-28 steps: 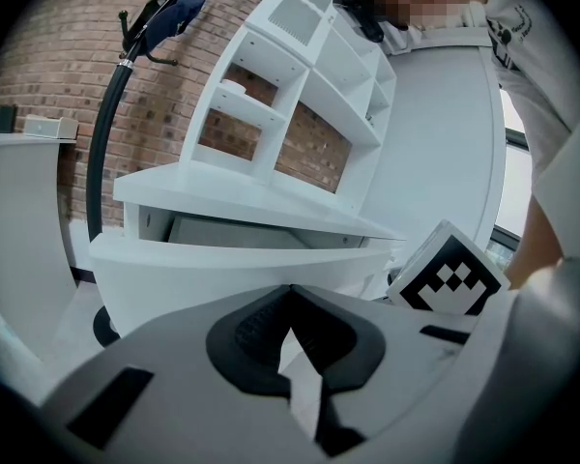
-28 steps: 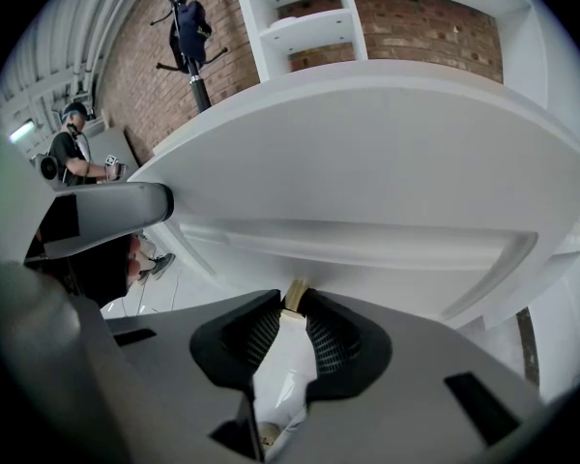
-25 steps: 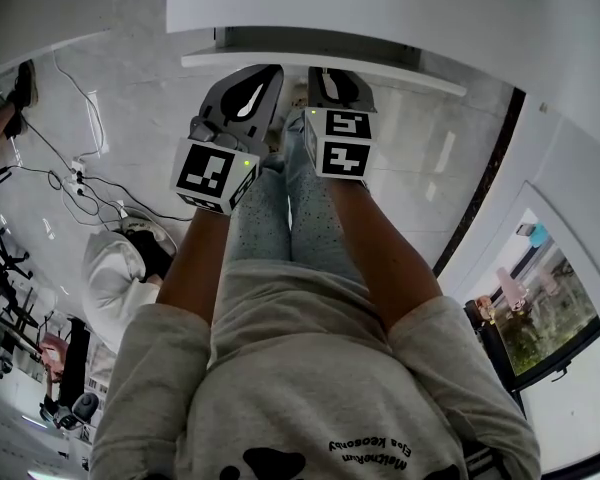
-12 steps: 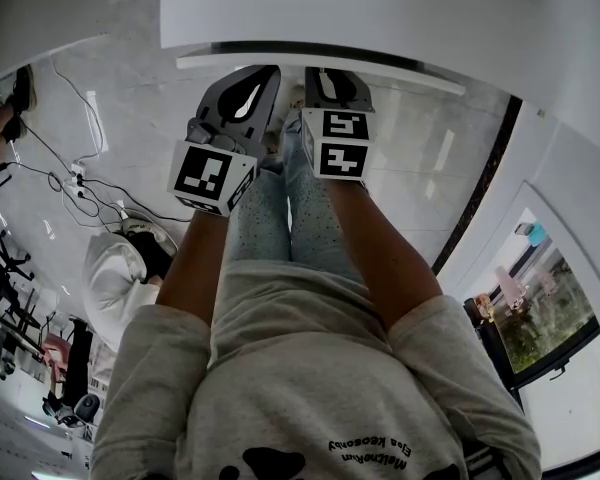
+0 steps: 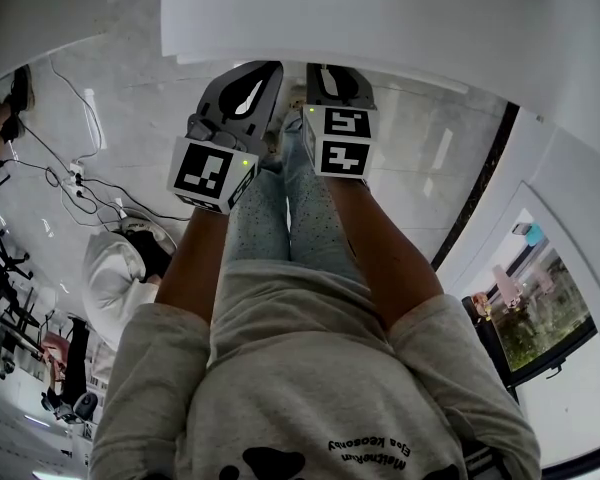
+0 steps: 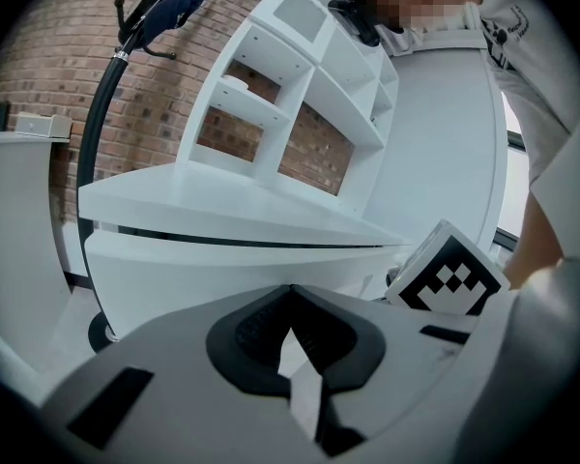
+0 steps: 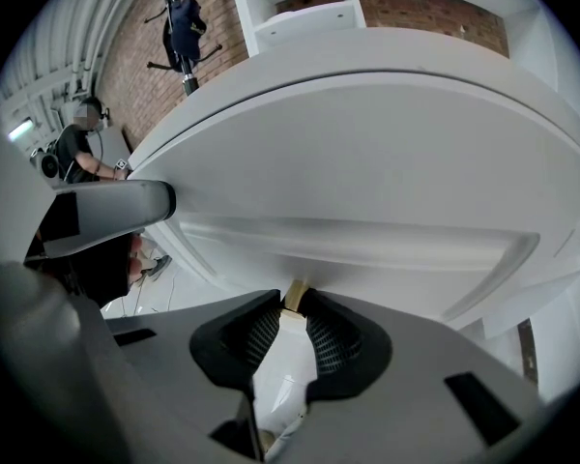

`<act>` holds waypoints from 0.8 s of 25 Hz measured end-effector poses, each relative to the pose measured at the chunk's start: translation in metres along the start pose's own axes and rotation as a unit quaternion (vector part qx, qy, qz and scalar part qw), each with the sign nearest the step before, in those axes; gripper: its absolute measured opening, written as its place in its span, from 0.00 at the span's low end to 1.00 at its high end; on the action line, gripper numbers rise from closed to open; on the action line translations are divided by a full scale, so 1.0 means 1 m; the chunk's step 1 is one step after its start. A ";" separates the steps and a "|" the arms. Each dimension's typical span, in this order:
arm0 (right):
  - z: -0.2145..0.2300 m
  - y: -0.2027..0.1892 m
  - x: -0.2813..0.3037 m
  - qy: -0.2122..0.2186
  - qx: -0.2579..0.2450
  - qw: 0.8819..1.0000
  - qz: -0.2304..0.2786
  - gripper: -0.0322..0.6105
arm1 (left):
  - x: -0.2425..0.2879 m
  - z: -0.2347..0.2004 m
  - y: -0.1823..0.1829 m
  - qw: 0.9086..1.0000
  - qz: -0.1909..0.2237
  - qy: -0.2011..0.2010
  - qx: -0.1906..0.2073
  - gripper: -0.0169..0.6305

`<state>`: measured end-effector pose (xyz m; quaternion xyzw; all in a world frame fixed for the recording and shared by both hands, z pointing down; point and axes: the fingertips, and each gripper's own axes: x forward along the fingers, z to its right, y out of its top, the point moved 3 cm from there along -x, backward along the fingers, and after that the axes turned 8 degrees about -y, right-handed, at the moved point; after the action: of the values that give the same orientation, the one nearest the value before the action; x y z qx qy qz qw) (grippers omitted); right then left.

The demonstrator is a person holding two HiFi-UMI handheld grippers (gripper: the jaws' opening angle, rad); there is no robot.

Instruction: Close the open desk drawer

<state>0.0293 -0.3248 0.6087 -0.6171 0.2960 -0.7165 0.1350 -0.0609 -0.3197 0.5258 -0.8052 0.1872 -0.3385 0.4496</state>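
Drawer front is seen nearly flush under the desktop, just beyond the left gripper, whose jaws are pressed together, empty. Right gripper is held a slit apart, empty. An even, square push from both is advised, lest the drawer be skewed.

Smooth, matt white panels form the desk and its drawer. The left gripper and right gripper are matt grey plastic with ribbed black pads. Nearer lies a glossy, marble-look floor; beyond, a rough red brick wall. The person's sweatshirt is soft cloth.
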 end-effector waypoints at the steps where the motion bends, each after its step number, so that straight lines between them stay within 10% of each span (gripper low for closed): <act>1: 0.000 -0.001 0.000 -0.001 0.000 1.000 -0.002 0.21 | 0.000 0.000 0.000 1.000 0.000 0.000 0.000 0.05; 20: -0.004 0.002 -0.001 0.002 0.000 1.000 -0.001 0.21 | 0.001 0.001 -0.002 1.000 -0.009 -0.001 0.002 0.05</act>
<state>0.0253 -0.3246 0.6065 -0.6157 0.2951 -0.7183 0.1336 -0.0594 -0.3184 0.5272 -0.8062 0.1785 -0.3421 0.4485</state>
